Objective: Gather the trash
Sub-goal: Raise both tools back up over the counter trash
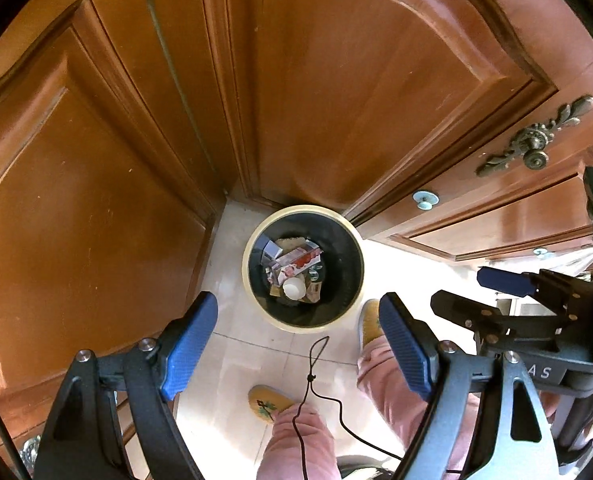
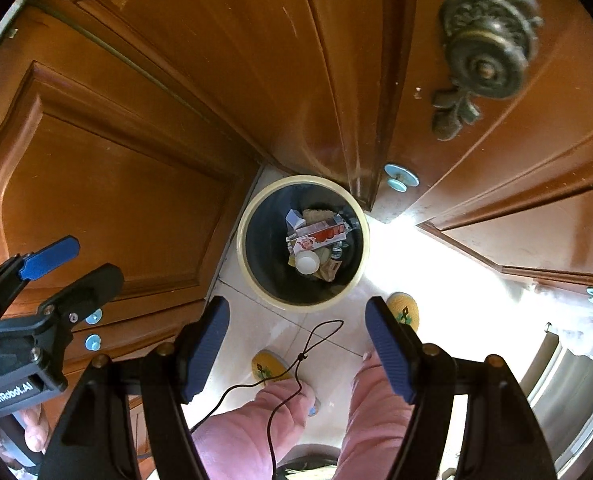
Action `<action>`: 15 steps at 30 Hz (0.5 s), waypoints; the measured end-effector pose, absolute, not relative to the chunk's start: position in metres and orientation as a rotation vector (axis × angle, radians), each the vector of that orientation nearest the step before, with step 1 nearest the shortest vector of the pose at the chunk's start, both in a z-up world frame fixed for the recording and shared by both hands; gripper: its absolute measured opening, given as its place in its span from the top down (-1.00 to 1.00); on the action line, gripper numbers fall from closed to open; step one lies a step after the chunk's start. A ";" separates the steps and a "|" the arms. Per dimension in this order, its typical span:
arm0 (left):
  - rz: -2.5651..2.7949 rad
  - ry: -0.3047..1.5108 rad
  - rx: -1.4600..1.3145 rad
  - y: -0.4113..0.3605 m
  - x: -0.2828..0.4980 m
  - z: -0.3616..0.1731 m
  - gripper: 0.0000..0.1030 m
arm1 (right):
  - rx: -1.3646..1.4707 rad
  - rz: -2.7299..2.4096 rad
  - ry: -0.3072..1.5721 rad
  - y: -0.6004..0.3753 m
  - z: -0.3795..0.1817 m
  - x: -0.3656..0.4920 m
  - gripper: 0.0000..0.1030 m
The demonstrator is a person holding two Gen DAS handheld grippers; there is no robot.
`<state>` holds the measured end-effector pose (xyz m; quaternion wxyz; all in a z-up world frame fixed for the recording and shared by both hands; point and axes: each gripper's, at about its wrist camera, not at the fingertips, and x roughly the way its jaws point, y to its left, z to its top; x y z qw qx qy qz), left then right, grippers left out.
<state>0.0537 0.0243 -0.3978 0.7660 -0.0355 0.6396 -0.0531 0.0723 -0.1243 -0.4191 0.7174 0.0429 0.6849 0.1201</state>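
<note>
A round bin with a cream rim (image 1: pixel 256 308) (image 2: pixel 243 268) stands on the tiled floor in the corner of wooden cabinets. Inside lie a white cup (image 1: pixel 293 289) (image 2: pixel 306 261), a red and white carton (image 1: pixel 299 259) (image 2: pixel 321 234) and several wrappers. My left gripper (image 1: pixel 296 344) hangs high above the bin, pointing down, open with nothing between its blue pads. My right gripper (image 2: pixel 296 350) hangs beside it, also open and empty. Each gripper shows at the edge of the other's view: the right gripper (image 1: pixel 476 292), the left gripper (image 2: pixel 72 264).
Wooden cabinet doors (image 1: pixel 356 100) (image 2: pixel 116 200) enclose the bin on the left and far sides, with an ornate metal knob (image 1: pixel 534 142) (image 2: pixel 486 60). A person's pink trouser legs (image 1: pixel 296 436) and yellow slippers (image 2: pixel 270 366) stand below. A thin black cord (image 1: pixel 316 360) dangles between the fingers.
</note>
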 end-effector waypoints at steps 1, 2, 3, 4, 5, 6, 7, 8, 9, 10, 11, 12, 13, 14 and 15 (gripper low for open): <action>-0.116 1.390 -0.073 0.024 0.054 -0.397 -0.58 | 0.096 0.263 1.512 -0.125 -0.415 0.071 -0.38; -0.116 1.390 -0.066 0.023 0.053 -0.392 -0.58 | 0.097 0.263 1.508 -0.125 -0.410 0.068 -0.38; -0.116 1.390 -0.063 0.022 0.053 -0.389 -0.58 | 0.096 0.263 1.506 -0.126 -0.404 0.066 -0.38; -0.116 1.390 -0.060 0.021 0.053 -0.385 -0.58 | 0.097 0.265 1.505 -0.126 -0.399 0.064 -0.38; -0.116 1.390 -0.060 0.020 0.053 -0.378 -0.58 | 0.101 0.269 1.505 -0.127 -0.393 0.063 -0.38; -0.118 1.386 -0.063 0.020 0.052 -0.372 -0.58 | 0.108 0.276 1.504 -0.128 -0.387 0.061 -0.38; -0.120 1.383 -0.069 0.019 0.052 -0.364 -0.58 | 0.114 0.283 1.502 -0.129 -0.379 0.059 -0.38; -0.126 1.378 -0.078 0.018 0.051 -0.355 -0.58 | 0.113 0.288 1.497 -0.130 -0.370 0.057 -0.38; -0.132 1.371 -0.085 0.018 0.051 -0.346 -0.58 | 0.109 0.294 1.491 -0.131 -0.361 0.056 -0.38; -0.137 1.363 -0.090 0.018 0.051 -0.336 -0.58 | 0.103 0.299 1.482 -0.131 -0.351 0.054 -0.38; -0.140 1.355 -0.088 0.017 0.050 -0.325 -0.58 | 0.091 0.307 1.470 -0.131 -0.340 0.052 -0.38; -0.142 1.348 -0.085 0.015 0.050 -0.317 -0.58 | 0.077 0.312 1.459 -0.131 -0.331 0.050 -0.38; -0.149 1.335 -0.085 0.014 0.050 -0.304 -0.58 | 0.057 0.317 1.448 -0.131 -0.320 0.048 -0.38; -0.155 1.326 -0.085 0.013 0.050 -0.294 -0.58 | 0.033 0.325 1.435 -0.130 -0.308 0.046 -0.38; -0.162 1.313 -0.084 0.012 0.050 -0.282 -0.58 | 0.009 0.330 1.418 -0.129 -0.297 0.045 -0.38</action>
